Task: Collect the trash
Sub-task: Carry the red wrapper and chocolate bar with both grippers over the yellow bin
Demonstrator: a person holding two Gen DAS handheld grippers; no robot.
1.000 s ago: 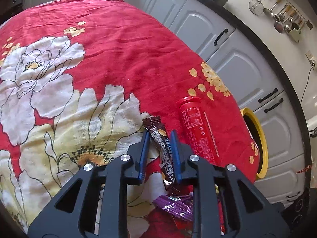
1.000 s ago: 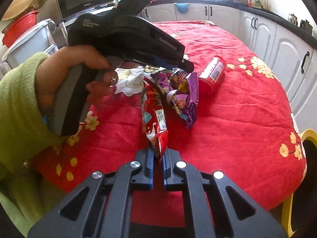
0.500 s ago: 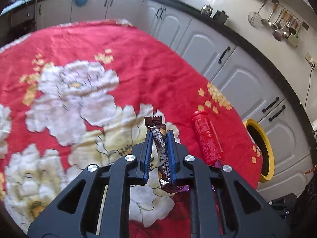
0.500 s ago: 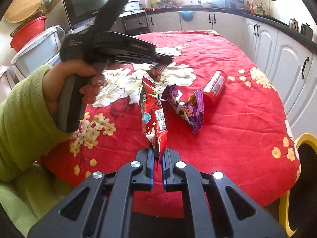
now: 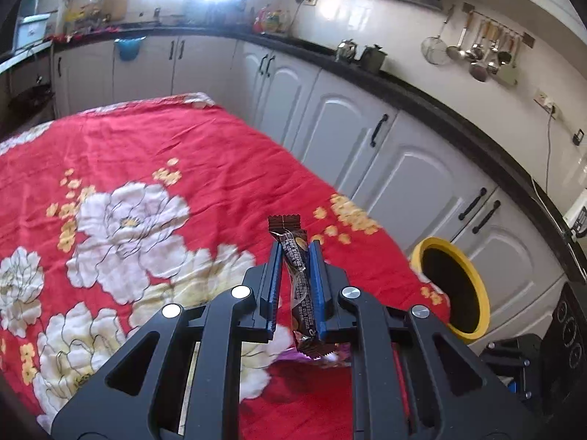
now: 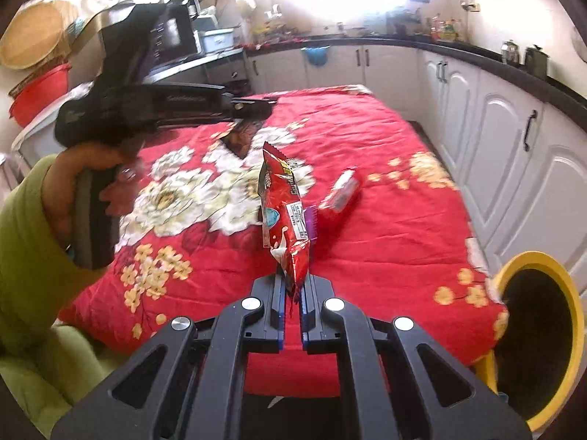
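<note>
left wrist view has the left gripper (image 5: pixel 296 253) clamped on a brown snack bar wrapper (image 5: pixel 298 278), lifted off the red floral tablecloth (image 5: pixel 165 154). right gripper (image 6: pixel 293 286) is pinching a red chip bag (image 6: pixel 284 212) by its bottom edge. yellow bin (image 5: pixel 453 289) sits off the table edge at about 3 o'clock. nothing's binned yet; a purple wrapper (image 6: pixel 311 220) and a red tube (image 6: pixel 339 192) are left on the cloth around 12 o'clock.
</note>
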